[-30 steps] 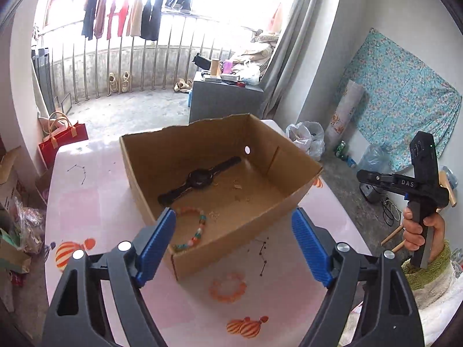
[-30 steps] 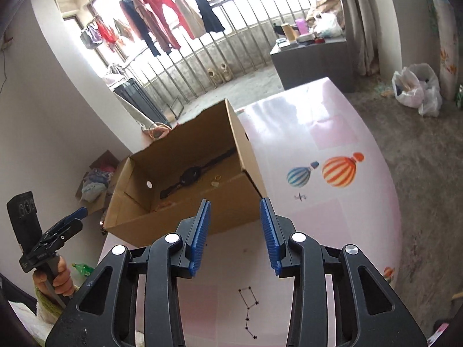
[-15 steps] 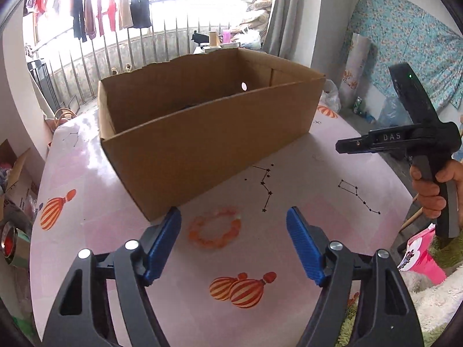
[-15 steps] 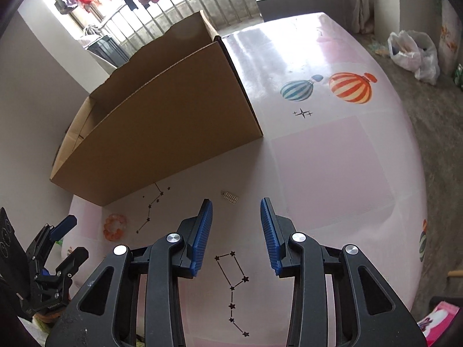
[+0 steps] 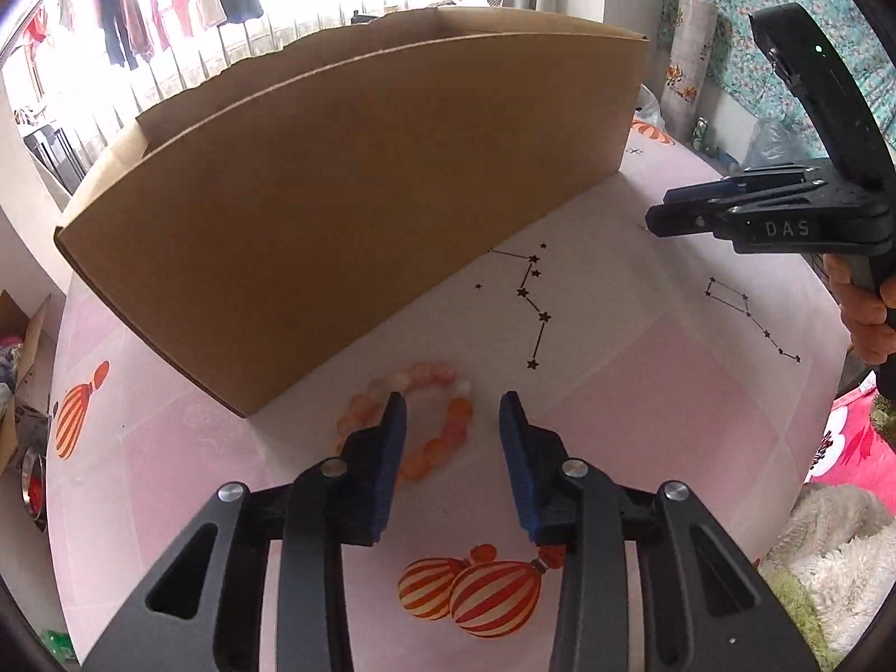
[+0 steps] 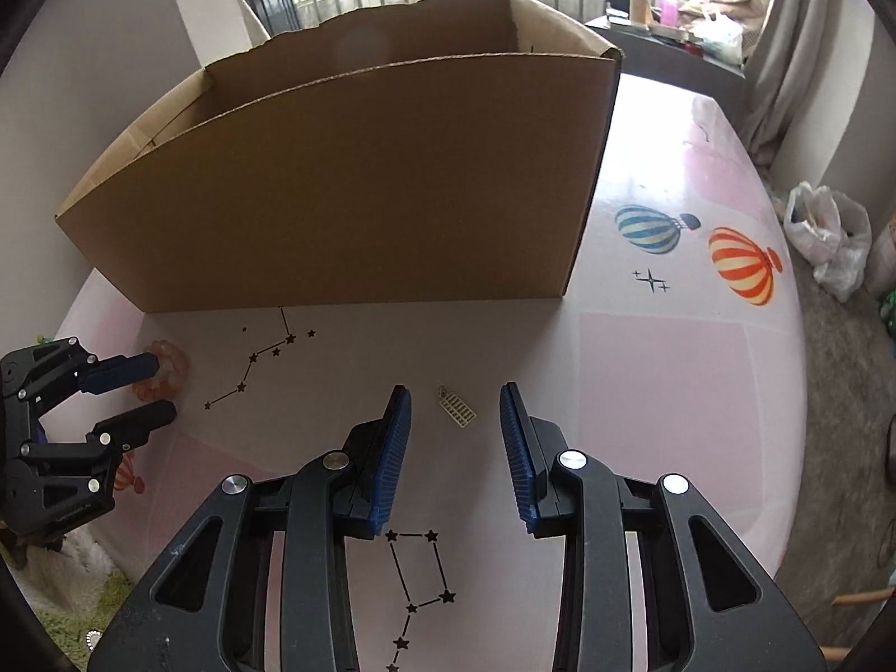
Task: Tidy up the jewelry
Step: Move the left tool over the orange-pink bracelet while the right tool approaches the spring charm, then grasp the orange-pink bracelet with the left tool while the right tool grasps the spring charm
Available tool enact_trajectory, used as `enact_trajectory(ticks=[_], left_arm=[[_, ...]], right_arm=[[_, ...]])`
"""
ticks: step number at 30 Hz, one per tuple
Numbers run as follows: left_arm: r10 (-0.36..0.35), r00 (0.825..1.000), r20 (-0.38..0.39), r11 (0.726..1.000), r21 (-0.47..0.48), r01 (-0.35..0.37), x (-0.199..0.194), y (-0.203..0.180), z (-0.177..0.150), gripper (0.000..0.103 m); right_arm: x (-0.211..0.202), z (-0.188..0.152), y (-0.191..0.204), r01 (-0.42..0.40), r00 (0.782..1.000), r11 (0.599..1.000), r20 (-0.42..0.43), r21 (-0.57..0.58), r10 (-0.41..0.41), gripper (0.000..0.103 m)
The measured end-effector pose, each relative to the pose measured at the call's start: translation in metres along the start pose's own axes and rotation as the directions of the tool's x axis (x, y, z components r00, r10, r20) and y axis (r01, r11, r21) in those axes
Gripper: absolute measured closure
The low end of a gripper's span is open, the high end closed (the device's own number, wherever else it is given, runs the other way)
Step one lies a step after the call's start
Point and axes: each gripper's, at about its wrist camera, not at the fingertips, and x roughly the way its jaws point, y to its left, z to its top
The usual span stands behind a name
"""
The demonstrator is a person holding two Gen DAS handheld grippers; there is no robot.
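Note:
An orange and pink bead bracelet (image 5: 442, 420) lies on the pink table in front of the cardboard box (image 5: 347, 185). My left gripper (image 5: 451, 431) is open, low over the table, its jaws straddling the bracelet's right side. The bracelet also shows in the right wrist view (image 6: 173, 367) beside the left gripper (image 6: 148, 392). My right gripper (image 6: 455, 425) is open around a small pale rectangular pendant (image 6: 458, 409) lying on the table. The right gripper shows in the left wrist view (image 5: 672, 210). The box's inside is hidden.
The box (image 6: 347, 168) stands close behind both items. The table top (image 6: 672, 369) has printed balloons and star lines. A white and green fluffy rug (image 5: 829, 549) lies past the near edge. Bags and clutter sit on the floor.
Both grippers have dropped lower and come closer to the table. The left jaws have narrowed around the bracelet. The right gripper has moved up to the pendant.

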Motion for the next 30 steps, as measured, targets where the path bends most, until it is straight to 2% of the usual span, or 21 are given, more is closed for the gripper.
enact_trajectory(ticks=[9, 18, 25, 29, 30], left_arm=[[-0.018, 1.000, 0.006, 0.999, -0.049, 0.018, 0.001, 0.014, -0.002, 0.084], [-0.016, 1.000, 0.016, 0.997, -0.071, 0.017, -0.003, 0.025, -0.011, 0.087], [-0.012, 1.000, 0.019, 0.996, -0.089, 0.014, -0.006, 0.031, -0.017, 0.087], [-0.019, 1.000, 0.022, 0.995, -0.094, 0.021, -0.008, 0.032, -0.019, 0.087], [-0.021, 1.000, 0.023, 0.995, -0.097, 0.023, -0.008, 0.033, -0.019, 0.087]], right_arm=[[0.007, 0.005, 0.004, -0.021, 0.999, 1.000, -0.047, -0.002, 0.021, 0.098], [0.010, 0.006, 0.022, -0.110, 0.990, 0.993, -0.080, 0.042, 0.113, 0.100], [0.010, 0.002, 0.050, -0.183, 0.977, 0.983, -0.111, 0.005, 0.182, 0.100], [0.000, 0.001, 0.047, -0.185, 0.977, 0.983, -0.104, -0.002, 0.184, 0.096], [-0.002, 0.001, 0.046, -0.179, 0.979, 0.984, -0.104, -0.009, 0.177, 0.090]])
